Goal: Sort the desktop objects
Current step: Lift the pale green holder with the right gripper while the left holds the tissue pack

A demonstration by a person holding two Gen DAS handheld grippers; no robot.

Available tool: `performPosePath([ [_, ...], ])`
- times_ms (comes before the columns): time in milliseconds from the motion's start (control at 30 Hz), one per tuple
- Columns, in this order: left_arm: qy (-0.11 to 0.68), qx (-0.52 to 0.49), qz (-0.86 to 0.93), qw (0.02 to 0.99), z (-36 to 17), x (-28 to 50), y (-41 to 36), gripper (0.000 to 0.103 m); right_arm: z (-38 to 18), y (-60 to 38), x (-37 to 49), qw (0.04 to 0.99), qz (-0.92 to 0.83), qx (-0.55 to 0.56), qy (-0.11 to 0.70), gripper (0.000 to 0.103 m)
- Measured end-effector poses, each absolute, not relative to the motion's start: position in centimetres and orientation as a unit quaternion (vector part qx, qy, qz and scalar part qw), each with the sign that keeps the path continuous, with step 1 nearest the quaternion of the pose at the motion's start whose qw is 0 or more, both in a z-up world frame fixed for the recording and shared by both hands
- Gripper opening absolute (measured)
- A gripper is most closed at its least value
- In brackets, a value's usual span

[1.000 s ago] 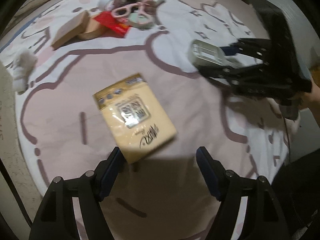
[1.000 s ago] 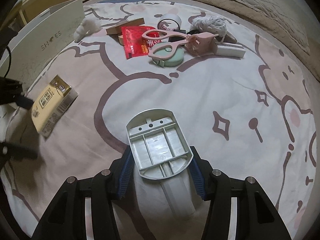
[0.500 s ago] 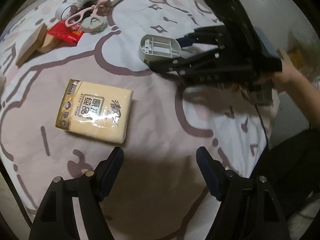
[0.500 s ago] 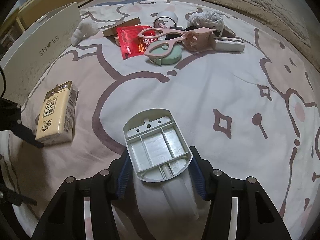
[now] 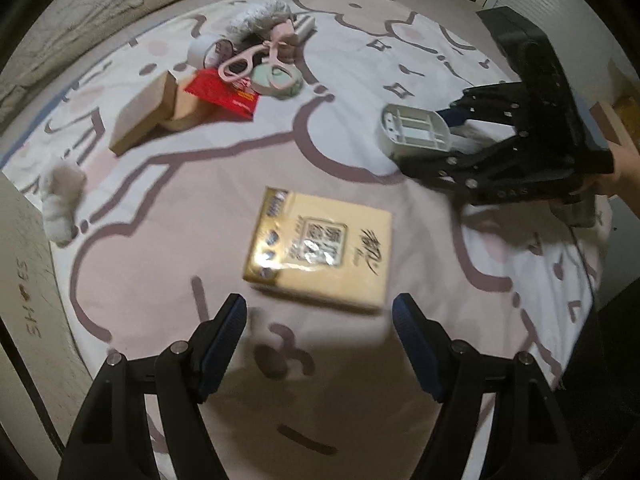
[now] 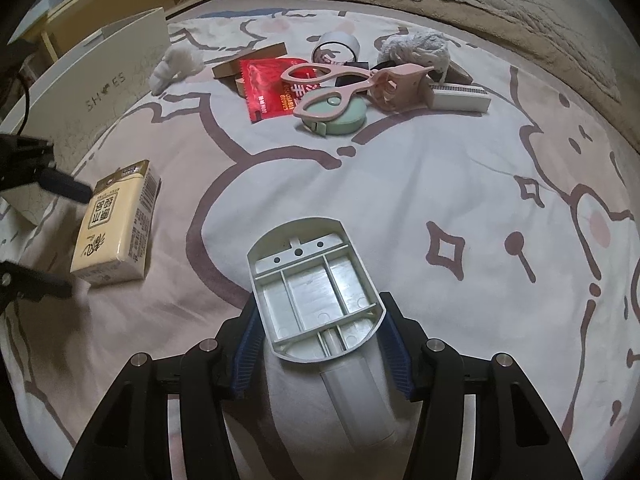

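Tissue pack lies just beyond the left gripper's parted, empty fingers.

The white box at the edge of the bed reads "SH ES", with a small heart where the O's would sit. The red packet in the pile carries white print I can only partly make out, something like "DISPOSABLE GLOVES". The yellow tissue pack has large Chinese characters and a barcode on its side, too small to read.
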State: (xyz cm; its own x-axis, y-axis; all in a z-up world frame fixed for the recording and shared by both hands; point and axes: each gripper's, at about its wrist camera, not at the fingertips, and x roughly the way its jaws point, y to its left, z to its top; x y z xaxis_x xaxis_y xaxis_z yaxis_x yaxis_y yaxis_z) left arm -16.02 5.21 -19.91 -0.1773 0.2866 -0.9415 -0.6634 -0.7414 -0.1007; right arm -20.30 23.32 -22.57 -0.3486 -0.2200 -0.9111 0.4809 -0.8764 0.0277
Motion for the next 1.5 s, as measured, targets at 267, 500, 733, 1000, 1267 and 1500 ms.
performPosePath([
  [267,0.198,-0.55,0.75,0.309,-21.1,-17.0,6.7,0.076,-22.3,23.8,-19.2,0.226,-0.818,0.51,0.142,0.056],
  [500,0.201,-0.555,0.752,0.294,-21.9,-17.8,7.1,0.079,-22.2,23.5,-18.9,0.229,-0.818,0.504,0.153,0.052],
  [733,0.193,-0.55,0.76,0.285,-22.0,-18.5,7.8,0.078,-22.2,23.2,-18.7,0.221,-0.822,0.501,0.156,0.051],
  [1000,0.198,-0.554,0.764,0.265,-22.0,-18.6,8.3,0.075,-22.0,22.9,-18.9,0.213,-0.819,0.51,0.152,0.051],
  [1267,0.194,-0.542,0.778,0.251,-21.0,-18.9,8.4,0.074,-20.7,22.0,-18.9,0.206,-0.821,0.511,0.149,0.05],
  [1500,0.175,-0.52,0.798,0.248,-17.8,-18.7,6.3,0.075,-18.3,21.3,-19.5,0.197,-0.83,0.505,0.134,0.05],
])
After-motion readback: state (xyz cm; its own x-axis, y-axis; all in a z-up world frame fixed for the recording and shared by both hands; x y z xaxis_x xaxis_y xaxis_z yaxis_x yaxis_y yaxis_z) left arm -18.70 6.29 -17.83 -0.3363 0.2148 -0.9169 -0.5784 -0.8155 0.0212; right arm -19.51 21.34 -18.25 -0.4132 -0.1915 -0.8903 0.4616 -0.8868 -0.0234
